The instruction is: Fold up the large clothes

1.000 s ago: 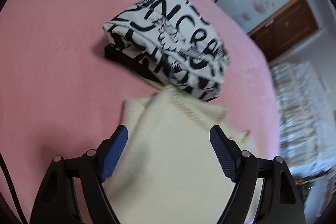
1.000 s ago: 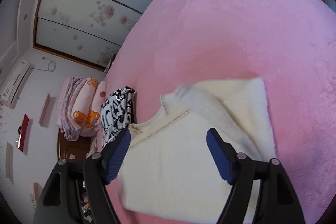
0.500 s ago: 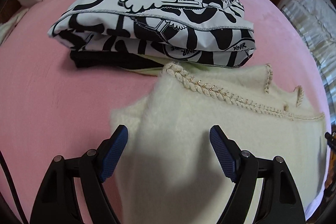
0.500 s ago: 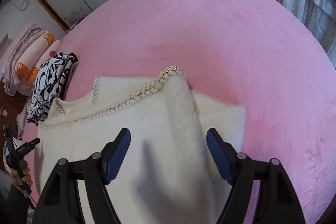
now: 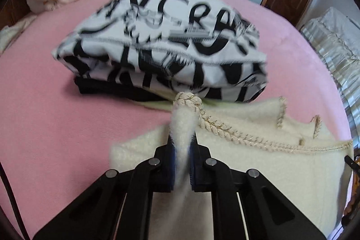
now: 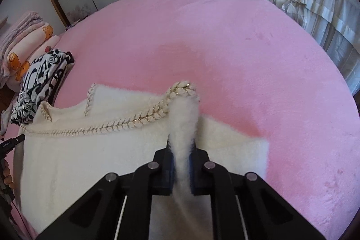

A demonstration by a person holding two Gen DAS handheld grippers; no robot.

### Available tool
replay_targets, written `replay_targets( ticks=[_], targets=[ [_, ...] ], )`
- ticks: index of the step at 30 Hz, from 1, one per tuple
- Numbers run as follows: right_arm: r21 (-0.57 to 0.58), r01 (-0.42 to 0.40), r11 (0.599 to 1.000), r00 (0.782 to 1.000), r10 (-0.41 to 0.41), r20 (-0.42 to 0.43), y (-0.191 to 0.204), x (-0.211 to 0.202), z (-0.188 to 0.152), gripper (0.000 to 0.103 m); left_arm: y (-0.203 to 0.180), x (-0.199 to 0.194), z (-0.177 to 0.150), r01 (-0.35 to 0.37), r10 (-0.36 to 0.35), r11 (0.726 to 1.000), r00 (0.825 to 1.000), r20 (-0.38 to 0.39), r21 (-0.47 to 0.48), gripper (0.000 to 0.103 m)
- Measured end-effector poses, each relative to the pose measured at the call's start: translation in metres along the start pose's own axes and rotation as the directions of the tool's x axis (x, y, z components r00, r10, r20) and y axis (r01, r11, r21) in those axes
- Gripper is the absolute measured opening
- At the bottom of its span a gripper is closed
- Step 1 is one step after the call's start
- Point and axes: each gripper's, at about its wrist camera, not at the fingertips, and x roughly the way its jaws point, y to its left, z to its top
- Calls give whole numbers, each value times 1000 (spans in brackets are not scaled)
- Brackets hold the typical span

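Pink bed (image 6: 247,42) under everything. Cream sweater (image 6: 94,156) flat on its near edge, touching the folded black-and-white garment (image 5: 171,46). My left gripper (image 5: 181,145) just closed, pinching the sweater's braided shoulder; my right gripper (image 6: 181,145) likewise, clamped on the other shoulder.

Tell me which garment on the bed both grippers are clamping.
The fluffy cream sweater with braided trim, pinched by both grippers; the black-and-white lettered garment lies folded, untouched.

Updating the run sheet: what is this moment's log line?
left gripper: shut on cream sweater | right gripper: shut on cream sweater | stage: shoulders pinched
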Motion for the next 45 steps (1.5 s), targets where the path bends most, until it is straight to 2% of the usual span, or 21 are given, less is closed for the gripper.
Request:
replay_targets(
  ticks=[4,8,11,13,15,18,20,21,22,25,26,27,29,31,34,37,39,42,45],
  targets=[
    [18,-14,1000,994,12,108,0,-37,9,8,-7,-21,8,-22,21,1000,998,66,11,6],
    [13,14,1000,991,-16,135,7,-34,26,8,-7,-14,15,-63,64,998,994,92,-15,6],
    [1,63,998,989,-63,131,10,-11,33,8,-12,3,13,-100,101,995,990,94,-17,6],
    [-13,122,992,990,-121,72,5,21,28,8,-15,30,8,-143,141,989,988,63,26,6],
    [4,134,991,991,-134,1,-7,49,16,8,-13,47,-4,-150,148,988,988,47,46,6],
    [21,128,991,991,-129,27,-12,49,11,9,-10,54,-7,-138,136,990,990,47,42,8],
    [11,131,991,991,-132,13,-10,46,14,17,-9,50,-3,-137,135,990,990,35,45,13],
    [15,134,991,991,-134,4,-10,41,16,21,-9,47,-1,-151,150,987,988,26,46,23],
    [26,146,989,989,-146,5,-9,34,17,28,-8,43,0,-171,170,984,985,20,46,26],
    [45,147,988,988,-149,47,3,3,13,30,-15,16,-6,-192,191,980,981,21,59,35],
    [40,121,992,990,-124,68,11,-13,8,34,-18,3,-12,-178,177,982,984,26,66,44],
    [28,110,994,991,-111,75,19,-21,3,36,-22,-10,-19,-169,167,983,985,32,70,58],
    [-38,77,996,994,-73,84,48,-42,-18,37,-33,-40,-44,-147,142,987,988,68,70,70],
    [-113,54,992,996,-46,77,80,-54,-45,37,-42,-62,-69,-118,111,990,989,95,76,71],
    [-206,-13,978,998,26,60,127,-65,-90,37,-53,-80,-109,-89,83,994,992,94,65,71],
    [-276,-53,960,996,72,58,162,-71,-127,37,-60,-78,-142,-74,72,997,997,39,36,71],
    [-331,-34,943,996,59,66,179,-70,-147,37,-57,-70,-157,-101,101,995,995,-4,7,71],
    [-349,23,937,996,10,91,176,-67,-163,37,-49,-70,-166,-94,94,995,996,5,-16,71],
    [-300,97,949,993,-70,99,142,-68,-162,39,-38,-73,-164,-129,129,992,992,3,8,71]
  ],
)
